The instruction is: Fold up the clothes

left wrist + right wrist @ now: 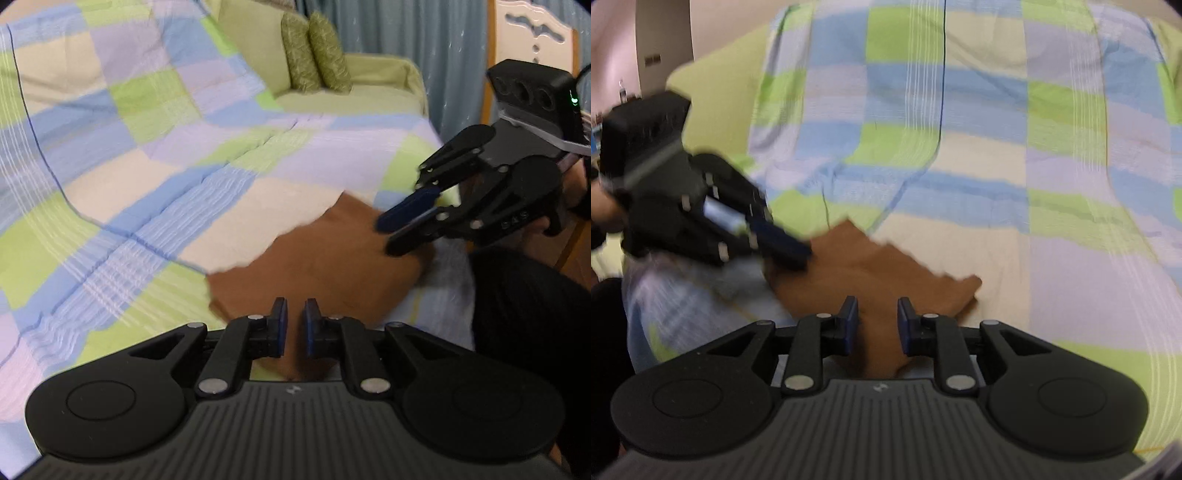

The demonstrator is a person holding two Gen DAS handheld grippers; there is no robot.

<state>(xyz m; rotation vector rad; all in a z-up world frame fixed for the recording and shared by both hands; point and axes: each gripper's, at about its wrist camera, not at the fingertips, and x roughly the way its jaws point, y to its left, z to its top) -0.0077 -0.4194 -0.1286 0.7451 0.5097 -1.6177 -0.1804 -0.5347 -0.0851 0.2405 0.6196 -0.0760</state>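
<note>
A brown garment [325, 258] [886, 266] lies flat and partly folded on a checked bedspread [147, 166] [997, 184]. My left gripper [295, 325] hovers over its near edge with the jaws a narrow gap apart and nothing pinched; the cloth shows below the gap. In the right wrist view that same left gripper [801, 254] is blurred at the garment's left corner. My right gripper [877, 325] stands over the garment's near side with a slightly wider gap and no cloth gripped. From the left wrist view the right gripper [386, 236] points at the garment's right edge.
A pale green sofa [369, 99] with two patterned cushions [314, 51] stands beyond the bed. Blue-grey curtains [424, 29] hang behind it, beside a wooden chair back [535, 26]. A person's dark-clothed leg [528, 314] is close at the right.
</note>
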